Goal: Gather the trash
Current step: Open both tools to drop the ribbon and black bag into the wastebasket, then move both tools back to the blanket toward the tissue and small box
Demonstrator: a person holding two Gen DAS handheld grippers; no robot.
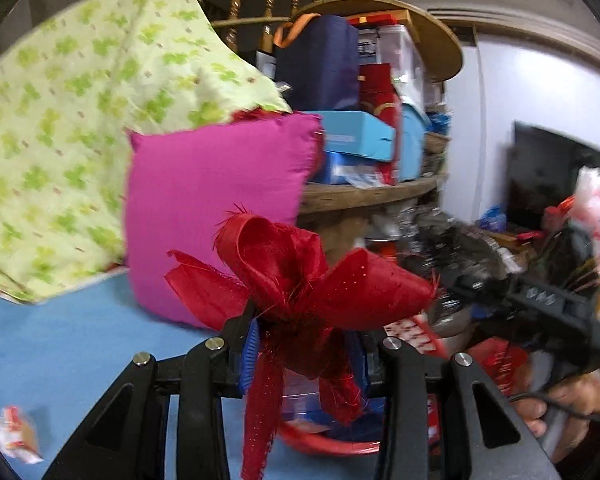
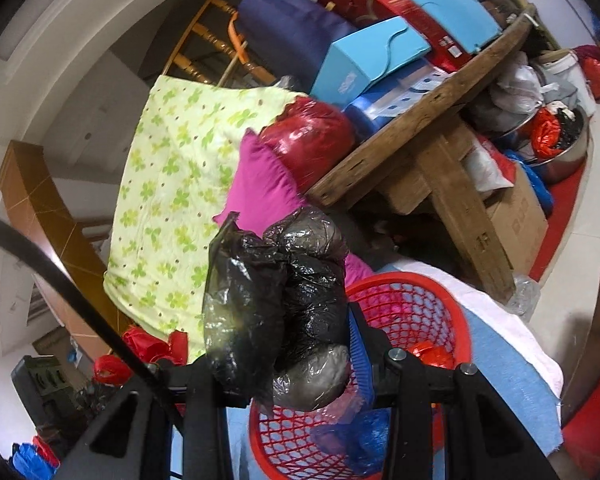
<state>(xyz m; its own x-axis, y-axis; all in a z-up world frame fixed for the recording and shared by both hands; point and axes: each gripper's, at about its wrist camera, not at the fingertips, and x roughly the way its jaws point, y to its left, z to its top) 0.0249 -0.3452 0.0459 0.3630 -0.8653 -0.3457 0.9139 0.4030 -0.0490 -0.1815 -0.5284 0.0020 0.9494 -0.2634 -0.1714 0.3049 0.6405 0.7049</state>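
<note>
Right now, left gripper (image 1: 304, 336) clenched on one red ribbon bow (image 1: 300, 280), loops fanned above the jaws, tails dangling below toward one red basket (image 1: 332, 446) whose rim peeks out directly underneath. Right gripper (image 2: 300, 360) clamped on one crumpled black plastic bag (image 2: 280, 304), long axis running roughly up-down in the right wrist view, bulging past both pads. Same red basket (image 2: 412, 304) sitting just below and slightly right of the right jaws, on the blue mat (image 2: 512, 376); already some scraps inside, incl. a bluish film and something red, count unclear. Judged: both loads held over or just beside the basket, so drop direction is straight down for each; right gripper looks nearer the basket's centre, left nearer its rim. One stray wrapper (image 1: 16, 436) lying on the mat at far left, well apart from the basket, left hand closer. Further back, one magenta pillow (image 1: 216, 208), one green-patterned cloth (image 1: 76, 128), then a round wooden table (image 2: 412, 136) stacked with boxes. Person's hand (image 1: 560, 404) visible holding the other tool at right edge.
</note>
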